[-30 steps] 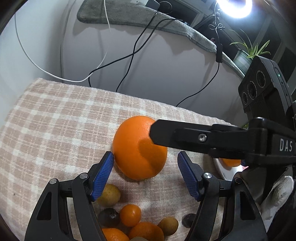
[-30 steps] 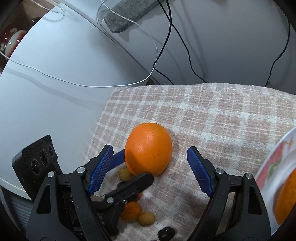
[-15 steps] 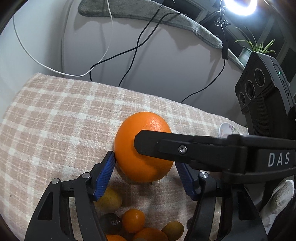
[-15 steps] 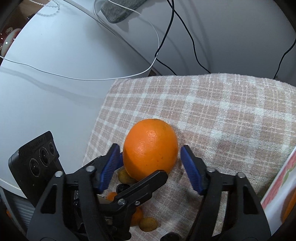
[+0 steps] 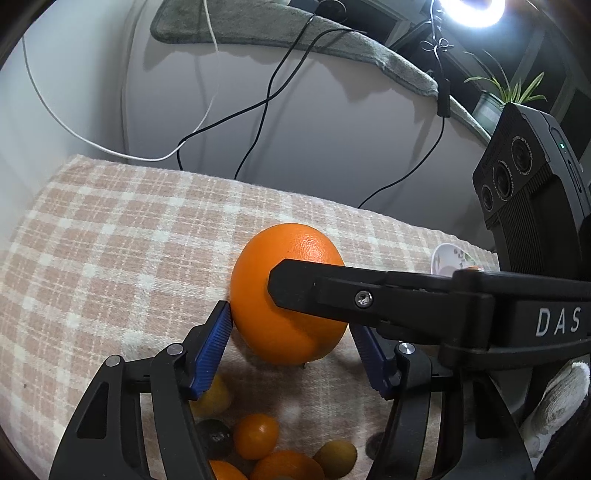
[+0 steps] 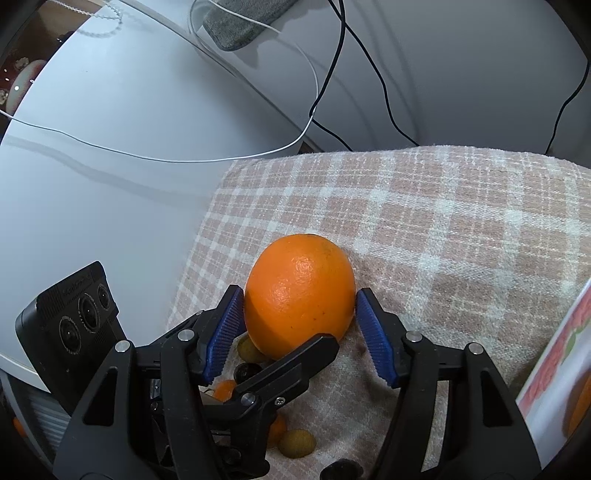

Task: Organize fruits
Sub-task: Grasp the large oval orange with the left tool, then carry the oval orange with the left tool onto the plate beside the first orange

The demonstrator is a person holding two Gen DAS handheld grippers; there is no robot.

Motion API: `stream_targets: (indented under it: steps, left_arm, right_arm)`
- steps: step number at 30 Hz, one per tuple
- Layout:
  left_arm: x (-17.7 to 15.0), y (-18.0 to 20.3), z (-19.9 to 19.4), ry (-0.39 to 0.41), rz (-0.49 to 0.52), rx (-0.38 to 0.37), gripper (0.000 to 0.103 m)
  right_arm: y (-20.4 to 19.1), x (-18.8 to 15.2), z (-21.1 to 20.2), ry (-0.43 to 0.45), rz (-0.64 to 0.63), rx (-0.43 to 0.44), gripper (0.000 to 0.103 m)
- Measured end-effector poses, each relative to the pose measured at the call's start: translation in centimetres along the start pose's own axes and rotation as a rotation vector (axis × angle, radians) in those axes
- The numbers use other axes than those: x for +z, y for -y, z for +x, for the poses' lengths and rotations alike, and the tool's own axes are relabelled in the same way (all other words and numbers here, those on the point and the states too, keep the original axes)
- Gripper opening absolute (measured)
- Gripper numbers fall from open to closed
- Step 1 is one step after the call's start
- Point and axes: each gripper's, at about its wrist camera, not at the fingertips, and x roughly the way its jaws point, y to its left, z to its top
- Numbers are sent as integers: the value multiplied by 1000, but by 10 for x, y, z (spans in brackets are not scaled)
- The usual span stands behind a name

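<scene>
The large orange (image 6: 299, 295), resting on the checked cloth (image 6: 443, 229) above the small fruits (image 5: 255, 435), is now clamped by the right gripper (image 6: 300, 334) and the left gripper (image 5: 291, 347); both sets of fingers, wider a second ago, have closed on it, so lifting appears ready.

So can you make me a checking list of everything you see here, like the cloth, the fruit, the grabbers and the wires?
Surface: checked cloth over a white table.
Job's things: big orange; plate at the right edge, holding something orange.
Clutter: small orange, yellow and dark fruits near the big orange.
Grippers: left hand-held gripper and right hand-held gripper both shut on the big orange, blue pads against its sides.
Cables: black cables, white cable.
Surroundings: ring light, potted plant, grey mat.
</scene>
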Motion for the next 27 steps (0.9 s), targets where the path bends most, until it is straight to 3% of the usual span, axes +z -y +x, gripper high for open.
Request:
stream_targets:
  steps: [15,27]
  left_arm:
    - [-18,33,-24,63,36,-29,64]
    - [-35,78,-28,77,82,-71,64]
  right_arm:
    - [-14,-23,-49,78,-41,-16,66]
    - [-2,-47,-96,130,-47,-39,66]
